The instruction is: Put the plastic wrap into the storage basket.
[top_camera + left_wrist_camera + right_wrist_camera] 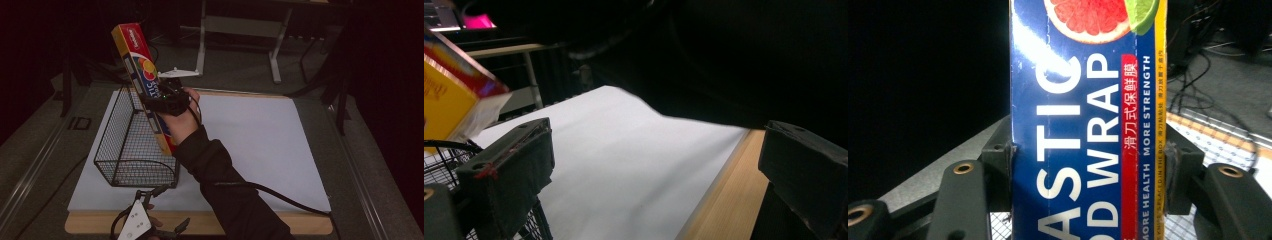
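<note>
**Plastic Wrap Box Being Carried Over the Wire Basket**

One plastic wrap box (pixel 145 82) is sitting tilted in the upper left of the high view, its red end pointing up and its lower end hanging over the right rim of one wire basket (pixel 131 172). The right gripper (pixel 167 100) is clamping the box across its narrow width; in the right gripper view one finger (pixel 998 167) is pressing on each long edge of the box (pixel 1083 125), so the fingers are closed on it. Gripping near mid-length is likely keeping the long box balanced while it is angled toward the basket opening.

The left gripper (pixel 150 227) is resting at the bottom edge of the high view, just in front of the basket. Its fingers (pixel 506 170) are standing wide with nothing between them, probably kept clear as a standby.

The basket is standing on one white sheet (pixel 260 145) covering the tabletop (pixel 310 225). Count: one box, one basket, two grippers.
</note>
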Demonstrator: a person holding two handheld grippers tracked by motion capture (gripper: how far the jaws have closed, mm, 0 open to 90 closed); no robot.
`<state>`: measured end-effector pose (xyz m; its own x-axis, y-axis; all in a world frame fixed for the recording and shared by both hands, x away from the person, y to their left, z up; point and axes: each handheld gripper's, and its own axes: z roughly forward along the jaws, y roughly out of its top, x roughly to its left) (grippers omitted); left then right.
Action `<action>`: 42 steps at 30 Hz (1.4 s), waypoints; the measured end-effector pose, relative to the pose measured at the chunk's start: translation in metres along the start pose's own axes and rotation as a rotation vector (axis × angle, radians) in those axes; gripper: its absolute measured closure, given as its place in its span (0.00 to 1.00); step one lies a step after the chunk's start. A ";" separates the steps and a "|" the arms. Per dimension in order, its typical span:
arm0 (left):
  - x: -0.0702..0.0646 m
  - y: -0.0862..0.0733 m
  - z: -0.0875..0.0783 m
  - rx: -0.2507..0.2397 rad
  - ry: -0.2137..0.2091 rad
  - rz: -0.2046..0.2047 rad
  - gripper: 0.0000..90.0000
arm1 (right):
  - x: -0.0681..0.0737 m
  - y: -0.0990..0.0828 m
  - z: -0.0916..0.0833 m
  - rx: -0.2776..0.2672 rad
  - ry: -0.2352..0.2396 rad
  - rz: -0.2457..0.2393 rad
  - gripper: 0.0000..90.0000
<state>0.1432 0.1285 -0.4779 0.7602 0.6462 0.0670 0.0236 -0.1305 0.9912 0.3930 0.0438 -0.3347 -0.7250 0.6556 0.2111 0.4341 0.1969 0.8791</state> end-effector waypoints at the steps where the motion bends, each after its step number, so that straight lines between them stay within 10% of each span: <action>1: 0.000 0.000 0.000 0.000 0.000 -0.001 0.02 | 0.001 -0.002 0.003 0.004 0.002 0.002 0.45; 19: 0.001 -0.001 -0.002 0.001 -0.011 -0.001 0.02 | -0.004 -0.047 0.050 0.082 0.067 0.116 0.45; 42: 0.002 -0.001 0.000 0.009 -0.014 -0.002 0.02 | -0.003 -0.070 0.072 0.252 0.000 0.120 0.43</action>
<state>0.1444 0.1302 -0.4792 0.7694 0.6356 0.0634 0.0312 -0.1365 0.9902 0.4033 0.0806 -0.4275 -0.6606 0.6849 0.3075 0.6362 0.2931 0.7137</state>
